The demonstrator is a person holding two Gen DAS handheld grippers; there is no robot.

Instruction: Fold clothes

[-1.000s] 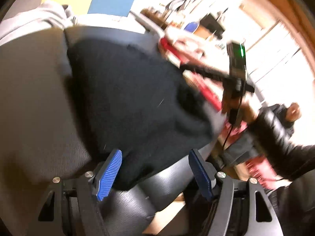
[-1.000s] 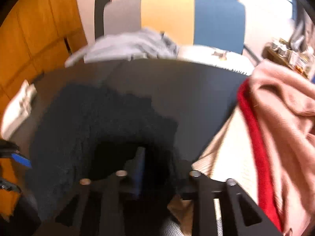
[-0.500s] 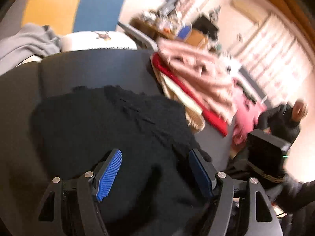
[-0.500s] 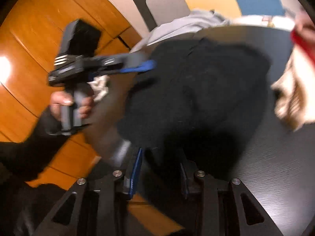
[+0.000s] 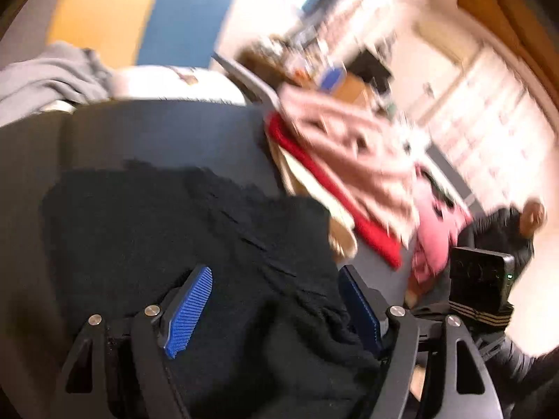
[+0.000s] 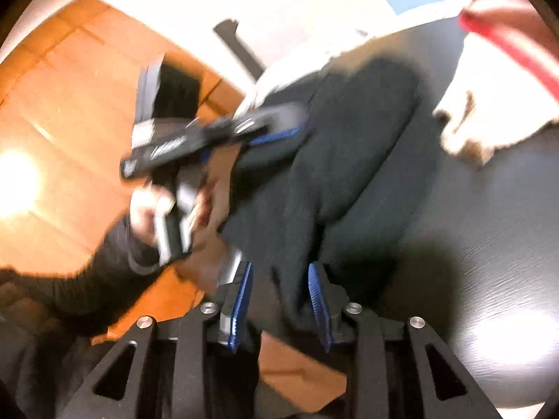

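Dark grey table, matte surface. Behind it, a panel in yellow and blue blocks. Orange wooden panelling on the far side in the right wrist view, with a bright light reflection on it. Cluttered shelf or desk in the background, blurred; contents not identifiable. White cabinet fronts beyond.
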